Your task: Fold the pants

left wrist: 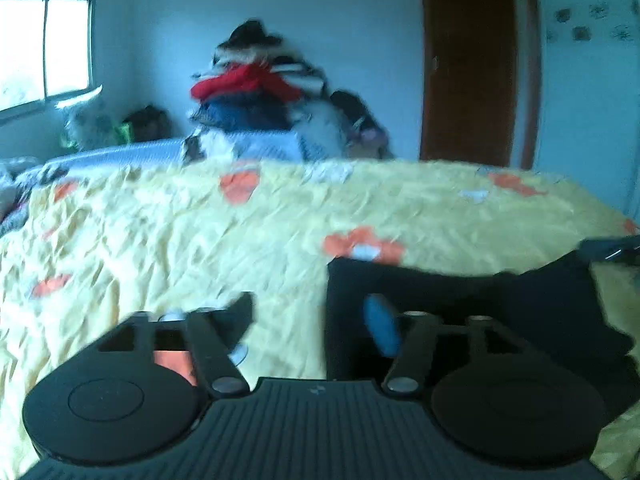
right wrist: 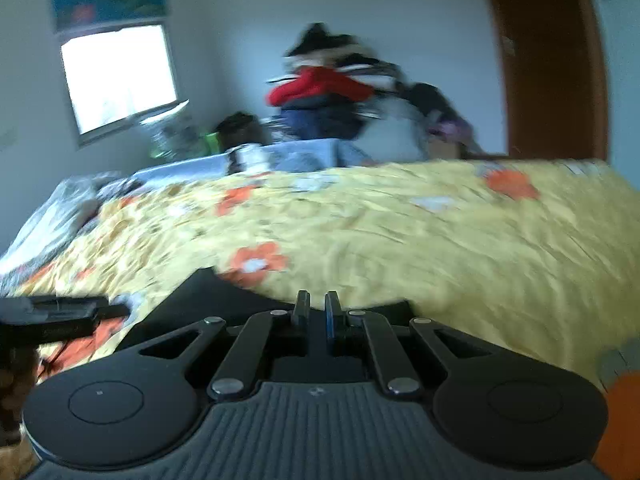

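Black pants (left wrist: 460, 300) lie on the yellow flowered bedspread (left wrist: 200, 232) at the bed's near edge. The left claw (left wrist: 316, 320) gapes wide, holding nothing, one finger over the cloth. The right claw (right wrist: 318, 314) is pinched nearly closed at the pants' edge; whether it grips fabric I cannot tell. A thin pinch may slip, spoiling the fold.

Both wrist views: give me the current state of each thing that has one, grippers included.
Left gripper: open, fingers wide apart above the bed, holding nothing.
Right gripper: shut on the black pants.
Black pants: flat on the yellow flowered bedspread, near edge pinched by the right gripper.
Yellow flowered bedspread: spread over the bed, wrinkled.
Brown wooden door: cannot tell whether it is open or closed.
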Demonstrator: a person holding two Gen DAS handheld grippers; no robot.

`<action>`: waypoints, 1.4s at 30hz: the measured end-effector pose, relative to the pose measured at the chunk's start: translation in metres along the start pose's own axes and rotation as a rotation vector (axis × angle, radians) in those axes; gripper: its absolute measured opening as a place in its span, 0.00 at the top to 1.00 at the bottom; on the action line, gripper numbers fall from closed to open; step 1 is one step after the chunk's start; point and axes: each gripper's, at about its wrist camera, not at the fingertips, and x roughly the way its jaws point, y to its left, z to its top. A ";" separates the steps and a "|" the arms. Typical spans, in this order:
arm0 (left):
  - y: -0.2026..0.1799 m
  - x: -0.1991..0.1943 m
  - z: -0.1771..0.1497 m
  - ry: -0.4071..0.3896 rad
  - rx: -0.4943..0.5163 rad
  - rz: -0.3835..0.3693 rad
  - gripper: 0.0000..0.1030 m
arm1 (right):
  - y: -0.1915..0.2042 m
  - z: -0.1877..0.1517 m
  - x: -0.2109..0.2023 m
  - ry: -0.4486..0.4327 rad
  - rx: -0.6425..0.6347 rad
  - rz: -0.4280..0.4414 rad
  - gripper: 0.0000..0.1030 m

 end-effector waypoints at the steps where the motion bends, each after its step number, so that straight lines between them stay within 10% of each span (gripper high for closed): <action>1: -0.006 -0.001 0.002 0.003 0.011 -0.049 0.18 | 0.006 0.001 0.010 0.031 -0.025 -0.006 0.93; 10: -0.046 0.008 -0.042 0.123 0.193 -0.156 0.17 | -0.009 -0.033 0.019 0.228 -0.023 -0.050 0.94; 32: -0.039 -0.022 -0.057 0.132 0.038 -0.064 0.08 | 0.036 -0.068 -0.018 0.169 0.029 -0.108 0.90; 34: -0.038 -0.025 -0.056 0.135 0.022 -0.055 0.08 | 0.044 -0.068 -0.023 0.156 0.035 -0.106 0.85; 38: -0.037 -0.033 -0.057 0.138 0.002 -0.039 0.08 | 0.060 -0.075 -0.026 0.165 -0.007 -0.068 0.41; 42: -0.037 -0.045 -0.060 0.120 0.010 -0.021 0.07 | 0.075 -0.079 -0.033 0.169 -0.050 -0.098 0.40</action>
